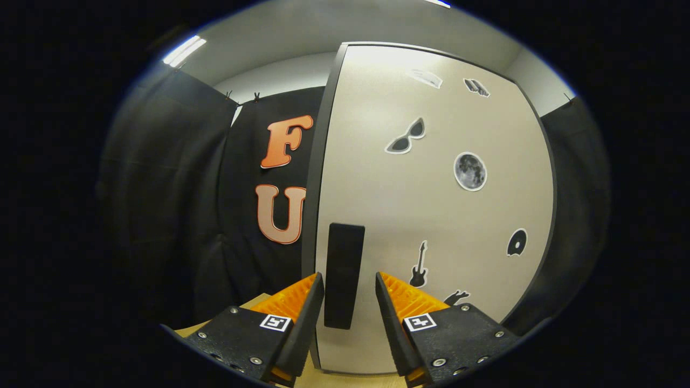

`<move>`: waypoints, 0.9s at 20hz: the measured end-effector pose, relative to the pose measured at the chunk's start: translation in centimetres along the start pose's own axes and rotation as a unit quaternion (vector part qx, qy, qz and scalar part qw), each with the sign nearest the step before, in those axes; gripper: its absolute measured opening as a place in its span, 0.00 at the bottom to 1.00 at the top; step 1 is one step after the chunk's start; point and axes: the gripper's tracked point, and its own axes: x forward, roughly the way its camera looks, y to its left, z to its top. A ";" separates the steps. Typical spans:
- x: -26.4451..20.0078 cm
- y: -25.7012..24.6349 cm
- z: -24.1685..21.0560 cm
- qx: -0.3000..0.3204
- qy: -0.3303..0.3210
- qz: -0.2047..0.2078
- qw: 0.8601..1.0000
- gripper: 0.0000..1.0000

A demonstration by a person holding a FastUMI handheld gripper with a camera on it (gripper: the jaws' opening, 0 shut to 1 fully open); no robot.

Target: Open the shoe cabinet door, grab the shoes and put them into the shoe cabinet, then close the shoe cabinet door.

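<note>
The shoe cabinet door (431, 215) is a pale beige panel with a dark edge, standing upright just ahead of me and closed as far as I can tell. Its black vertical handle (344, 275) sits near the door's left edge. My gripper (349, 283) is open, its orange and black fingers (302, 302) flanking the handle, one on each side, with small gaps between pads and handle. Whether the fingers reach past the handle is unclear.
Several black stickers dot the door, among them sunglasses (406, 137), a moon (470, 171) and a guitar (419, 265). Black cloth (178, 215) hangs to the left and right of the cabinet. A strip of light wooden floor (356, 380) runs below the door.
</note>
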 end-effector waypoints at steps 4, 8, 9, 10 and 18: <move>-3.8 -1.6 0.3 0.000 0.008 -0.021 1.000 0.62; -8.9 -3.4 0.5 0.003 0.012 -0.044 0.999 0.63; -10.2 -4.0 0.5 0.003 0.013 -0.053 0.999 0.63; -11.3 -4.6 0.7 0.003 0.013 -0.061 0.998 0.64; -19.2 -6.3 1.3 0.015 0.017 -0.099 0.995 0.66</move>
